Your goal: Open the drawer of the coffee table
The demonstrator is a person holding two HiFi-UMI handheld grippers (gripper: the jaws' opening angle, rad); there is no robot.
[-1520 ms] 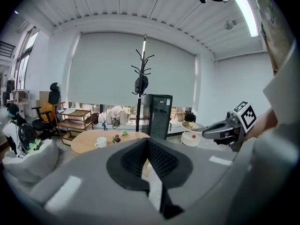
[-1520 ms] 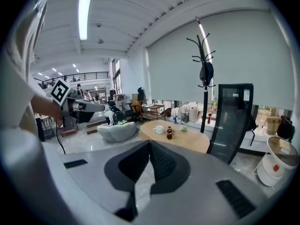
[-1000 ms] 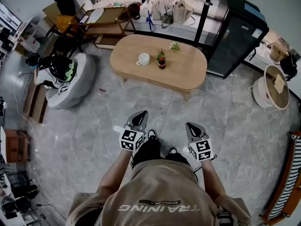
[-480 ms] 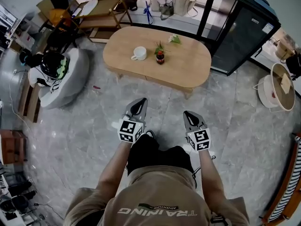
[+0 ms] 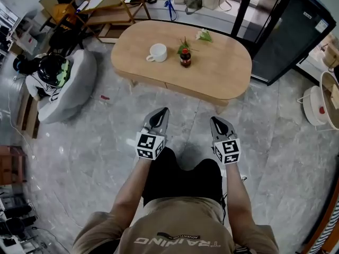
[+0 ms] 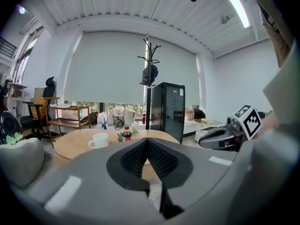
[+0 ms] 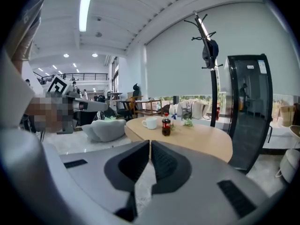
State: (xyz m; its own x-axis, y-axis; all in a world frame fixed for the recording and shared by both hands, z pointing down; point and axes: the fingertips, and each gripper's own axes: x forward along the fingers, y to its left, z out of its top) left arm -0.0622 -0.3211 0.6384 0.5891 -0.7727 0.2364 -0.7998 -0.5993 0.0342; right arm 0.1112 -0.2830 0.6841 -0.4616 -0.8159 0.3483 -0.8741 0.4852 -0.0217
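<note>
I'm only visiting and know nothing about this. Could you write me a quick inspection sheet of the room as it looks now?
surface: oval wooden table, top mostly bare.
job's things: drawer in the table's near side, looks shut.
clutter: cup, bottle and flower on the top.
grippers: left gripper and right gripper are both shut and empty, over the floor short of the table.
cables: a thin one seems to lie on the floor, far left.
surroundings: grey beanbag, wooden shelf, black cabinet.

The coffee table [image 5: 217, 75] is pale wood, the mug [image 5: 158, 52] white, the bottle [image 5: 185, 59] dark (red at the cap). The left gripper [image 5: 162, 112] and right gripper [image 5: 215, 120] are grey with black-and-white markers. The floor [image 5: 79, 142] is veined grey.
</note>
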